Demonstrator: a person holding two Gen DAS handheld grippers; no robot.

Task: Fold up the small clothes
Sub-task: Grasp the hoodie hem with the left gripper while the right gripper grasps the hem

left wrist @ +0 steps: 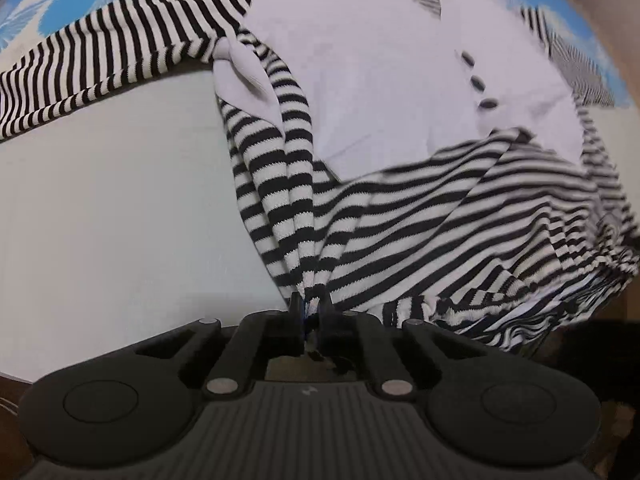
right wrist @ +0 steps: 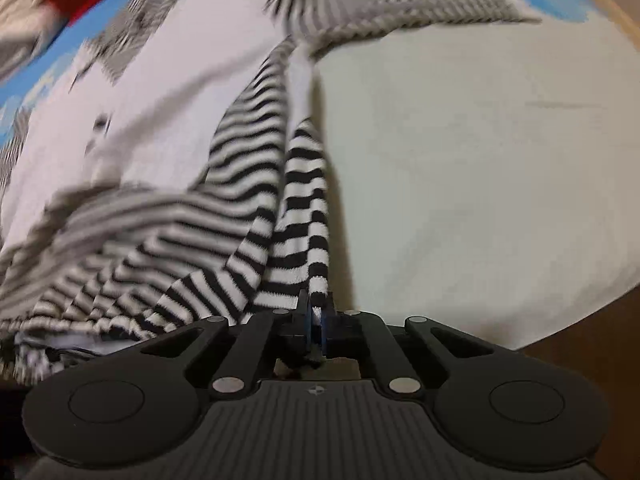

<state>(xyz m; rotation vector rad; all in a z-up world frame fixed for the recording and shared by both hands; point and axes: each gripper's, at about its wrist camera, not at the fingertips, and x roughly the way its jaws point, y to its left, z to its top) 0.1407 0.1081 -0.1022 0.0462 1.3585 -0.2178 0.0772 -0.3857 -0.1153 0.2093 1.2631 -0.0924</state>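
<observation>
We had left tool [left wrist: 310, 304] and right tool [right wrist: 316, 304] both clenched on striped garment [left wrist: 400, 216] hem near bed [left wrist: 120, 200] edge. Thin pinches; uneven pull could've slipped one corner, skewing fold.

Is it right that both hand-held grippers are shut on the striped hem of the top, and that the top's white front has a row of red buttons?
Not quite: the buttons are dark, not red, as the left wrist view shows. The rest holds: the left hand-held gripper and the right hand-held gripper are each shut on the striped hem of the top.
</observation>
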